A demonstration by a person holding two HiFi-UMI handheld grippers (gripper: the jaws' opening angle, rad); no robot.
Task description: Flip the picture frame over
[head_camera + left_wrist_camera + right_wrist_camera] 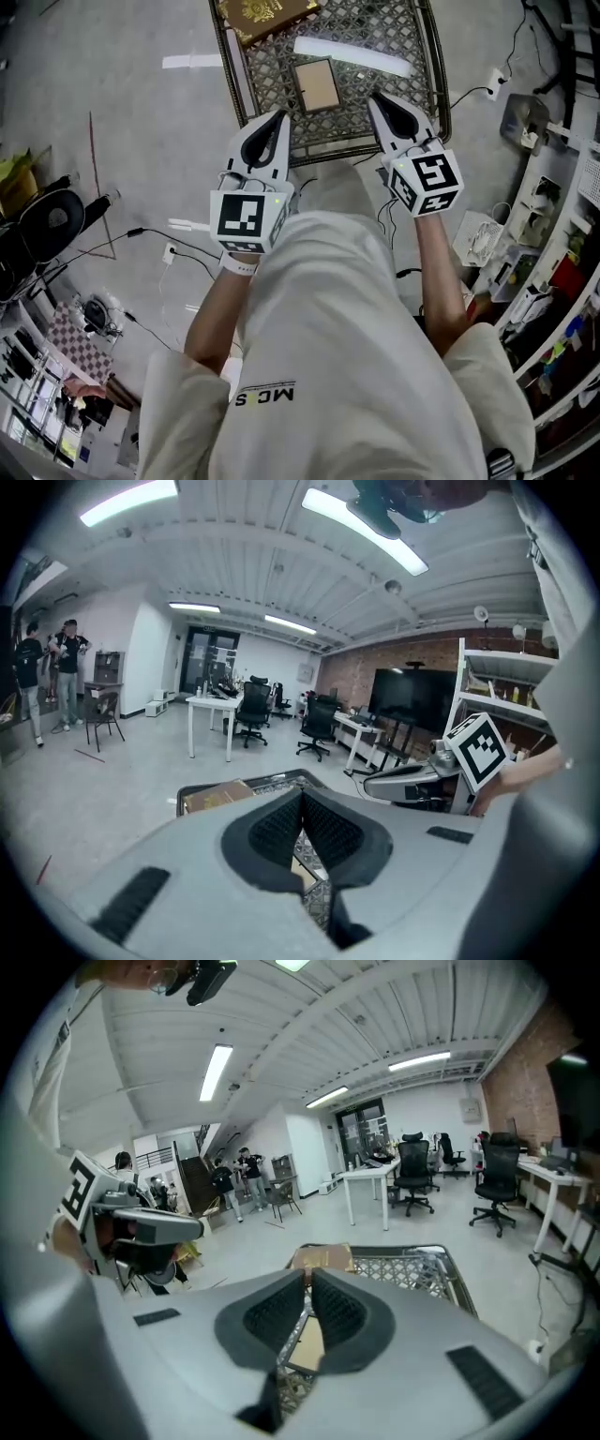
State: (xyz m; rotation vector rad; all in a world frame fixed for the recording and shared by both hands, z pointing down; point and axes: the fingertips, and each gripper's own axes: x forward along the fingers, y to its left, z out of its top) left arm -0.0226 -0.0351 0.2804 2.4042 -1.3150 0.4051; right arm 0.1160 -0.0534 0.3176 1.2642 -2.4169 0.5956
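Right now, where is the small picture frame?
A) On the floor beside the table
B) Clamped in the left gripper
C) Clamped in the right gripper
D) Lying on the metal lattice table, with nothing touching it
D: in the head view the picture frame lies flat on the lattice table, ahead of the left gripper and the right gripper, which are both shut and hold nothing.
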